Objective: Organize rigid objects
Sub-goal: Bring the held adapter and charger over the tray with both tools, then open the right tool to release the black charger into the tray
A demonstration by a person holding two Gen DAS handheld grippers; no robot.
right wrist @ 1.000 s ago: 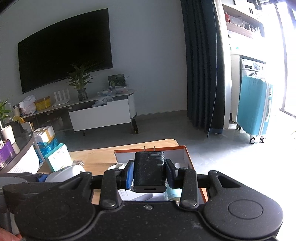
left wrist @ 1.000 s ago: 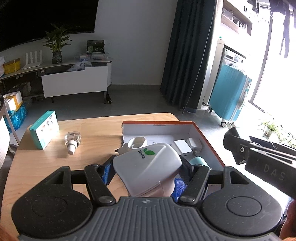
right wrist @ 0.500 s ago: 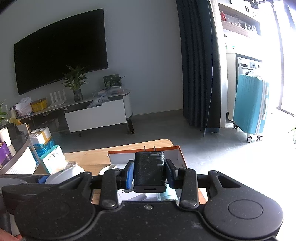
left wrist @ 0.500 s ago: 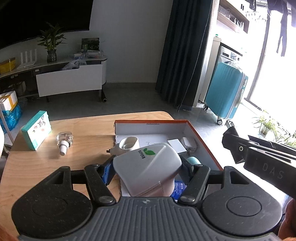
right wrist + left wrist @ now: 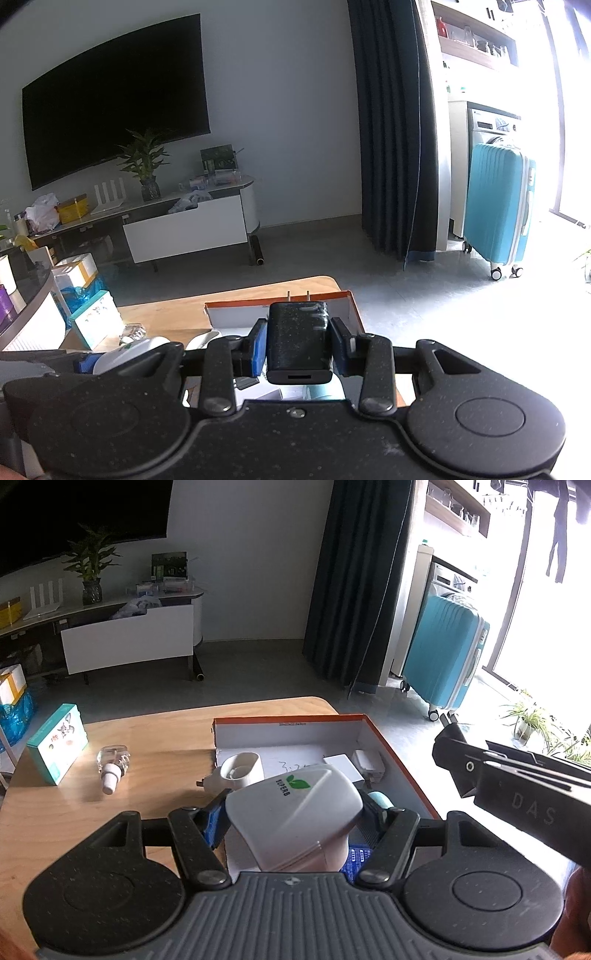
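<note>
Meanwhile nothing is changing: you are still pinching the white SUPERB device (image 5: 295, 819) in your left gripper (image 5: 295, 821) and the black charger (image 5: 298, 338) in your right gripper (image 5: 298, 347), both hovering over the orange-rimmed box (image 5: 402, 760), so neither is being placed yet.

We note hard daylight from the window (image 5: 546, 635) at right, blown out to white in both views. The wall (image 5: 280, 110) and television (image 5: 110, 96) sit dim by contrast. A sunlit band crosses the table (image 5: 155, 746). Fisheye bending curves the curtain (image 5: 391, 129) and frame corners go black. Focus is sharp, no motion blur.
</note>
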